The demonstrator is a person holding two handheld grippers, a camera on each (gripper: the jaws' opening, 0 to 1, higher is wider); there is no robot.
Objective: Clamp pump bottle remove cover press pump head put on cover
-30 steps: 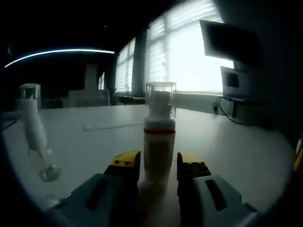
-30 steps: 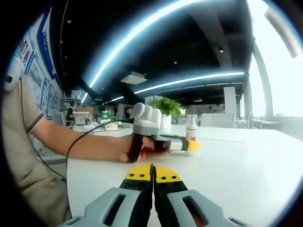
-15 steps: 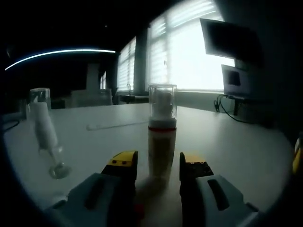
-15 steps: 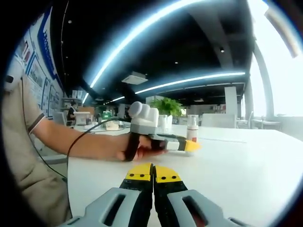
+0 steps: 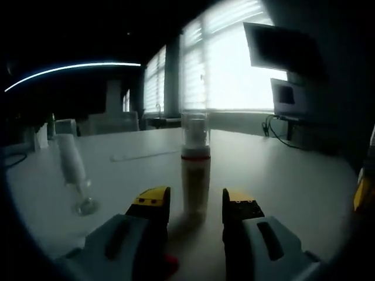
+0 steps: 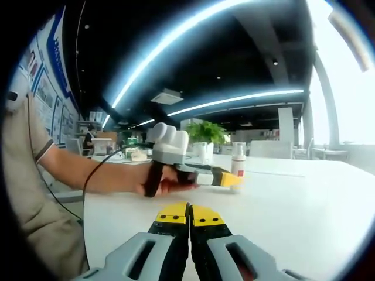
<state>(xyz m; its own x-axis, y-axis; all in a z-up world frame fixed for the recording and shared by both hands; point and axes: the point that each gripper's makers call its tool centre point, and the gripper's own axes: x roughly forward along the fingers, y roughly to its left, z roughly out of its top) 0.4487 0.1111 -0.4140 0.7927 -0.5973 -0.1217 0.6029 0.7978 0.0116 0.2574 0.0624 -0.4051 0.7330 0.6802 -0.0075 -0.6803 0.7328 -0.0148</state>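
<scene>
The pump bottle (image 5: pixel 194 175) stands upright on the white table, cream body, red band, clear cover (image 5: pixel 194 130) over its pump head. My left gripper (image 5: pixel 196 205) is open, its yellow tips either side of the bottle's foot with a gap on both sides. In the right gripper view the same bottle (image 6: pixel 237 157) stands far off, and the left gripper (image 6: pixel 229 179), held in a person's hand, points at it from the left. My right gripper (image 6: pixel 189 214) is shut on nothing, low over the table.
A slim white bottle-like thing (image 5: pixel 73 172) on a clear round foot leans at the left. A thin white strip (image 5: pixel 143 156) lies beyond the bottle. Monitors (image 5: pixel 284 52) and cables sit at the far right edge. The person's forearm (image 6: pixel 99 180) rests on the table (image 6: pixel 293 205).
The left gripper has drawn back from the pump bottle, which now looks smaller and farther off. In the right gripper view it has slid left. The right gripper has stayed still.
</scene>
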